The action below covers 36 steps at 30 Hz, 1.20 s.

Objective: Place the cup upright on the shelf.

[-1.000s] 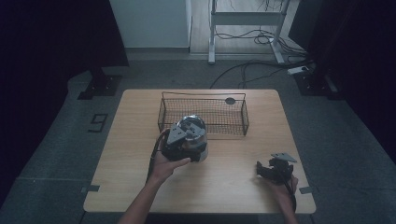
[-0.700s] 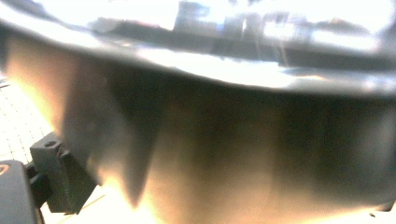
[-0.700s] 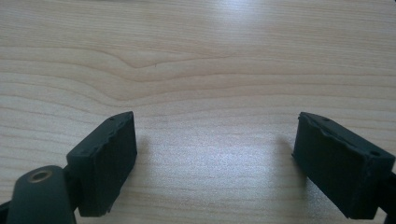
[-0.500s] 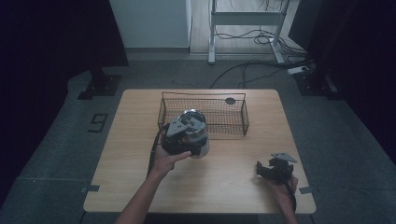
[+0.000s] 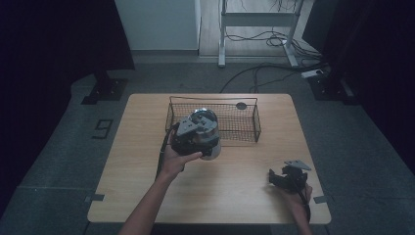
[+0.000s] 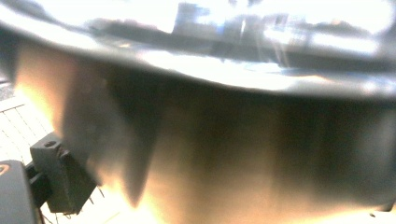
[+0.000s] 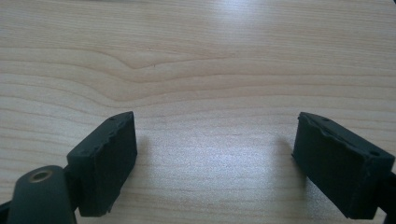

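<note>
Left fingers (image 5: 208,142) clamp a steel bowl (image 5: 205,128) just before the wire basket (image 5: 254,120) — right fingers (image 7: 217,163) rest wide open, empty, well apart.

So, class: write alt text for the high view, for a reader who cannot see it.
A person's left gripper holds a shiny metal bowl at the near edge of a black wire basket on a wooden table. The right gripper rests near the table's front right corner, away from both.
</note>
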Available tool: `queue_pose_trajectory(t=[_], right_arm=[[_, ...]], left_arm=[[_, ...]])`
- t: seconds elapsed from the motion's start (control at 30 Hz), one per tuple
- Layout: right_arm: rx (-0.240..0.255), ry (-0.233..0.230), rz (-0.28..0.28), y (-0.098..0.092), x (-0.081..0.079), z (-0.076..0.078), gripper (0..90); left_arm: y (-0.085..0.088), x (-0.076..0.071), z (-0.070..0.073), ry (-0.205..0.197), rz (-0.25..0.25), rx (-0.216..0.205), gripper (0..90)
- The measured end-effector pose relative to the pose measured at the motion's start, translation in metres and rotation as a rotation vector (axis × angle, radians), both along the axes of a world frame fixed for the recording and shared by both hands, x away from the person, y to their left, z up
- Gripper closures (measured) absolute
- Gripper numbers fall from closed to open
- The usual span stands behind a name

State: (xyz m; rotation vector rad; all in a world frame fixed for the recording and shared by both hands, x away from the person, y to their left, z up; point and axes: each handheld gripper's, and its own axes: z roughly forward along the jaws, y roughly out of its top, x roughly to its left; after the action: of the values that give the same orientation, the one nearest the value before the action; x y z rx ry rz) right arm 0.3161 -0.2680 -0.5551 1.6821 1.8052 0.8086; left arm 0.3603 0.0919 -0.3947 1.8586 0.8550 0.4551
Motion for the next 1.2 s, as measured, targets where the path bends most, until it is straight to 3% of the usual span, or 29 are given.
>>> queue_pose_trajectory(t=[0.2, 0.47, 1.2], right_arm=[[0.000, 0.000, 0.000, 0.000, 0.000, 0.000, 13.5], [0.001, -0.002, -0.003, 0.000, 0.000, 0.000, 13.6], [-0.003, -0.004, -0.011, -0.001, 0.000, 0.000, 13.6]], left_arm=[[0.000, 0.006, 0.000, 0.000, -0.001, -0.009, 4.1], [-0.001, 0.019, -0.003, 0.005, 0.005, 0.012, 4.1], [-0.012, 0.051, 0.007, 0.003, 0.006, 0.008, 4.1]])
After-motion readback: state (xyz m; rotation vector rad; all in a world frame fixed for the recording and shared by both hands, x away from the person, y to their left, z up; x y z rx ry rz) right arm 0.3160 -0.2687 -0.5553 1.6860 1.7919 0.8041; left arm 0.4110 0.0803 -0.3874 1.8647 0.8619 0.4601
